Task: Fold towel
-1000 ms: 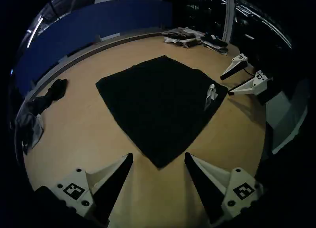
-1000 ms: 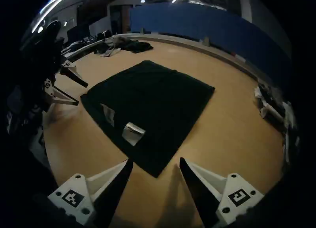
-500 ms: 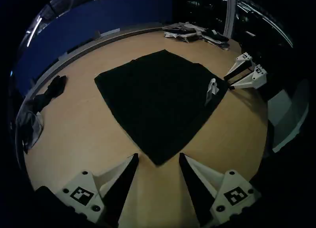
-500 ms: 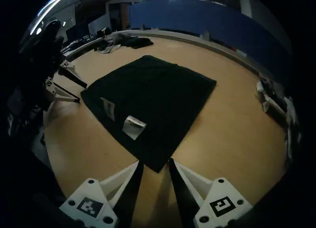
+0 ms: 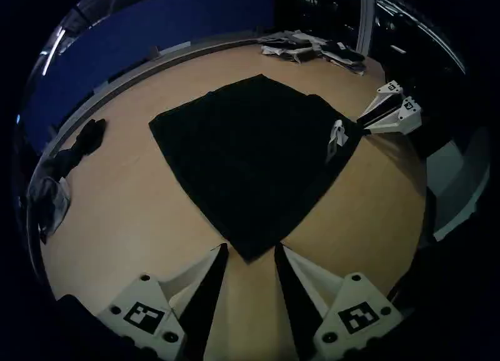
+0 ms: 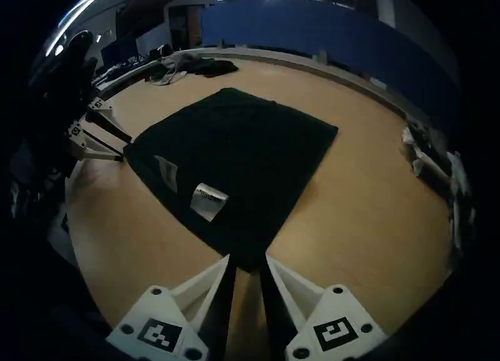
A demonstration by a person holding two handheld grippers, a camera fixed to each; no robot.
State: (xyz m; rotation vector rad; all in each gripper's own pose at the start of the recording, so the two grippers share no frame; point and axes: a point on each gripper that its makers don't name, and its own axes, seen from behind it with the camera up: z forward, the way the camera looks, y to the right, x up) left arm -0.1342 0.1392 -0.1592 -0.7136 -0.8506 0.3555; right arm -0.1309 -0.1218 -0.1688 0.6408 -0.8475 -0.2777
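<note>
1. At the far left of the left gripper view, a small heap of loose cloth (image 5: 53, 192) lies at the edge of the wooden table (image 5: 125, 217). It is well apart from my work.
2. In the centre, the dark towel (image 5: 250, 155) lies spread flat on the table and looks like a diamond from this angle. I can see no fold in it.
3. The towel's near corner points straight at my left gripper (image 5: 250, 250). The tongs are drawn in but apart, with bare wood between them. The corner tip sits in that gap, and I judge that it is not gripped.
4. To the right, a white tag (image 5: 336, 139) lies on the towel near its right-hand corner. My right gripper (image 5: 362, 127) is at that corner.
5. In the right gripper view, that same corner runs in between the right tongs, which stand a narrow slit apart. I cannot tell whether they pinch the cloth.
6. My reading is that the task is at its very start, with nothing folded. Both grippers are lined up on two neighbouring corners. What remains is to grip firmly, lift that edge over to the far edge, and then make any further folds.
</note>
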